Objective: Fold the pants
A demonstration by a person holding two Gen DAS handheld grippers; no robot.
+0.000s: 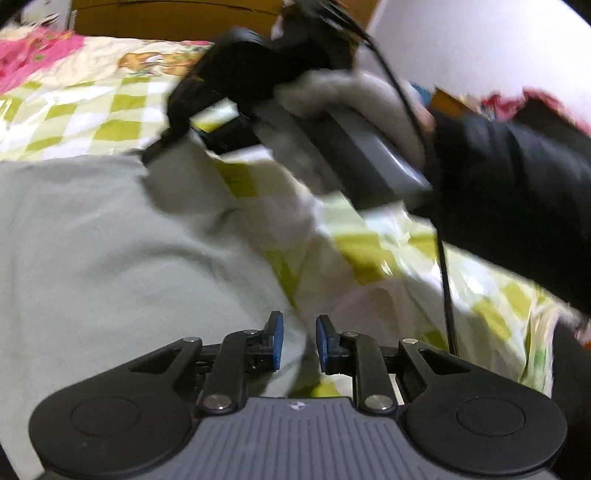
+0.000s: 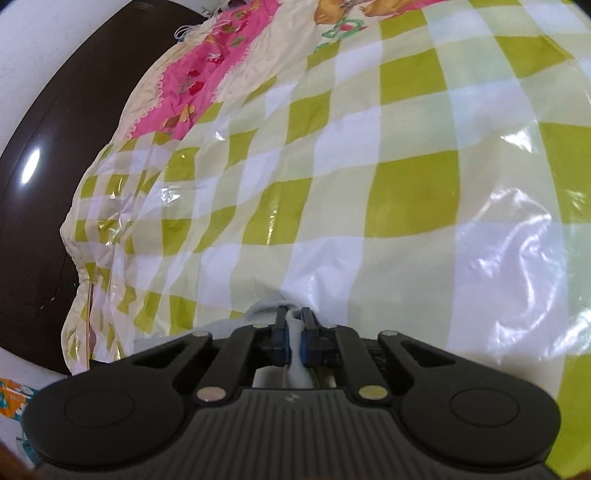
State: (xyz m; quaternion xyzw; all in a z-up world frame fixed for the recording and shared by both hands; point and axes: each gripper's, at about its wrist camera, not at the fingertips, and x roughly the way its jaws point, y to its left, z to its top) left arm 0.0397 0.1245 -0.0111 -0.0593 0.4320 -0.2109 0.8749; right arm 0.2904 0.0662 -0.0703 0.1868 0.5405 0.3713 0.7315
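Note:
The pale grey-green pants (image 1: 103,251) lie spread over the left of a bed with a green-and-white checked cover (image 1: 369,254). My left gripper (image 1: 300,341) is open, its blue pads apart over the pants' right edge, holding nothing. My right gripper (image 2: 294,338) is shut on a fold of the pale pants fabric (image 2: 295,354), which bunches between the pads. In the left wrist view the right gripper (image 1: 155,153) is seen above, held by a gloved hand (image 1: 351,99), pinching the far corner of the pants and lifting it.
A pink floral quilt (image 2: 195,85) lies at the bed's far end. A dark glossy floor (image 2: 40,177) borders the bed's left side. A wooden headboard (image 1: 166,18) and white wall stand behind. A black sleeve (image 1: 517,199) crosses the right.

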